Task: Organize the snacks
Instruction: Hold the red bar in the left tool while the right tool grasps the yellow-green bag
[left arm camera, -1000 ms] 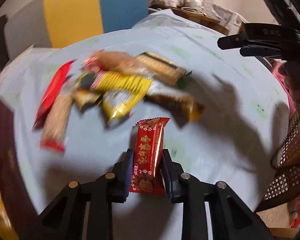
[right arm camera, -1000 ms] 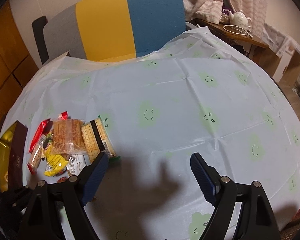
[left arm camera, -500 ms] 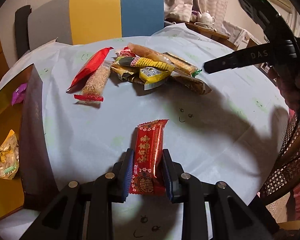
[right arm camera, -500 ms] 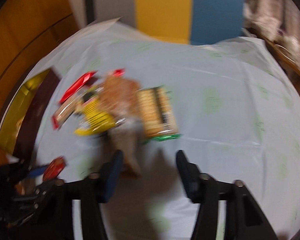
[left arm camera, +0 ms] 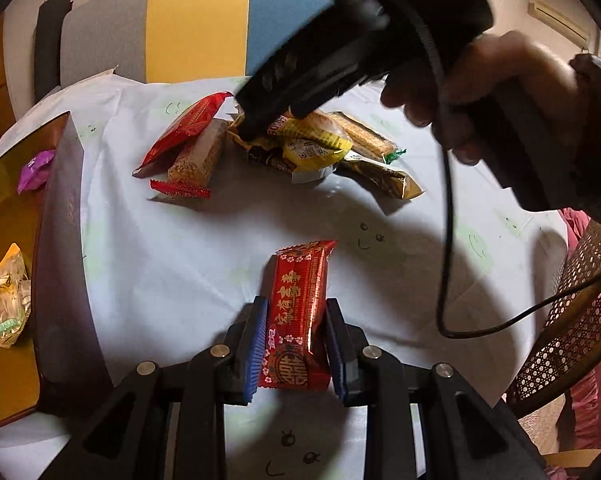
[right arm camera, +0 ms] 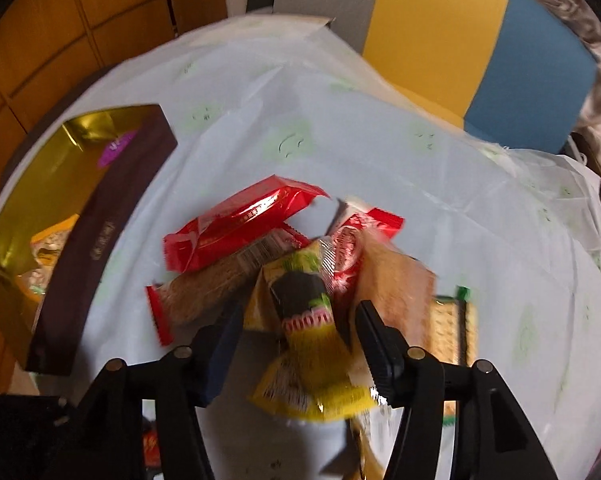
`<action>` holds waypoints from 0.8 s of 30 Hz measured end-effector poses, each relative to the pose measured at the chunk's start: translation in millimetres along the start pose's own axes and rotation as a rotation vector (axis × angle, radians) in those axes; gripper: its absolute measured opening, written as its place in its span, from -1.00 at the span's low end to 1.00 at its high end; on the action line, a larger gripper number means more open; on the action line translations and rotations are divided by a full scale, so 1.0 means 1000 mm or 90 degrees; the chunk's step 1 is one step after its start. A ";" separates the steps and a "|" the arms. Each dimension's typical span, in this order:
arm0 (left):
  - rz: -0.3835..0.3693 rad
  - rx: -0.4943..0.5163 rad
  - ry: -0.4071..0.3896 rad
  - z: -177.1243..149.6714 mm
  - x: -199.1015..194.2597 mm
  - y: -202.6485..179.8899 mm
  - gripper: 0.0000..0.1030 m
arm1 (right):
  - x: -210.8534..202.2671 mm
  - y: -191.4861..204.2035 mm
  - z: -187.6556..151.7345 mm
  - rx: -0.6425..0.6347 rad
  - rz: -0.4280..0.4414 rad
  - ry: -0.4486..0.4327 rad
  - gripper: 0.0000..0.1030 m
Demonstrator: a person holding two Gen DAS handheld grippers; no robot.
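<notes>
The left gripper [left arm camera: 296,344] is pinching a light, crinkly red snack packet [left arm camera: 298,316] mid-length, while the right gripper [right arm camera: 296,344] is opening around a slippery yellow wrapper [right arm camera: 312,364].

a chair [left arm camera: 188,28] with grey, yellow and blue panels stands behind the table. the tablecloth [left arm camera: 172,248] is pale with green smiling faces drawn on it. a second chair [left arm camera: 572,320] with a woven cane back sits at the right edge, with pink cloth [left arm camera: 592,404] beside it. a wall unit [left arm camera: 556,20] hangs high on the right. orange wooden panels [right arm camera: 80,20] fill the far left.
</notes>
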State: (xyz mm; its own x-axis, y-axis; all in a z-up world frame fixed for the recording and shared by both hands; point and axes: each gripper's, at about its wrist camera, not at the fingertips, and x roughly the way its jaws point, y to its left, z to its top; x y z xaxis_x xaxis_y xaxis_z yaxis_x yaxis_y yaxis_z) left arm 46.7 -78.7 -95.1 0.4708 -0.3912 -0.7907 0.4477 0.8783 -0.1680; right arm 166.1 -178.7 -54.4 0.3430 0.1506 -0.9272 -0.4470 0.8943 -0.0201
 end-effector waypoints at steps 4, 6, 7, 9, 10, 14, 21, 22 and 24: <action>-0.008 -0.011 -0.002 0.000 0.001 0.003 -0.46 | 0.002 -0.006 -0.012 -0.001 0.021 0.016 -0.42; -0.008 -0.012 -0.003 0.000 0.003 0.004 -0.46 | -0.004 -0.011 -0.021 0.009 0.012 0.007 -0.48; -0.007 -0.012 -0.004 0.000 0.003 0.004 -0.46 | -0.009 -0.014 -0.026 0.019 0.019 0.001 -0.50; -0.008 -0.014 -0.004 0.000 0.002 0.006 -0.46 | -0.021 -0.019 -0.036 0.036 0.035 -0.011 -0.51; -0.009 -0.015 -0.004 0.000 0.002 0.007 -0.46 | -0.030 -0.022 -0.043 0.047 0.051 -0.020 -0.51; -0.004 -0.012 -0.004 0.001 0.004 0.006 -0.46 | -0.051 -0.024 -0.066 0.067 0.087 -0.033 -0.51; 0.011 -0.002 -0.007 -0.001 0.003 -0.001 -0.46 | -0.046 -0.014 -0.126 0.077 0.106 0.013 -0.50; 0.013 -0.001 -0.006 -0.001 0.003 -0.002 -0.46 | -0.046 -0.015 -0.131 0.085 0.108 0.008 -0.44; 0.017 -0.001 -0.005 -0.001 0.003 -0.003 -0.46 | -0.049 -0.018 -0.137 0.103 0.111 -0.002 -0.44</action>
State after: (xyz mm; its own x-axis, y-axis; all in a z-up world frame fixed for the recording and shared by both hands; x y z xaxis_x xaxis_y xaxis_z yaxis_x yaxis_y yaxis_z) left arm 46.5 -82.3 -97.7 0.4882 -0.3700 -0.7904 0.4333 0.8889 -0.1485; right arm 44.2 -259.4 -60.1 0.2746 0.3089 -0.9106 -0.3616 0.9107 0.1999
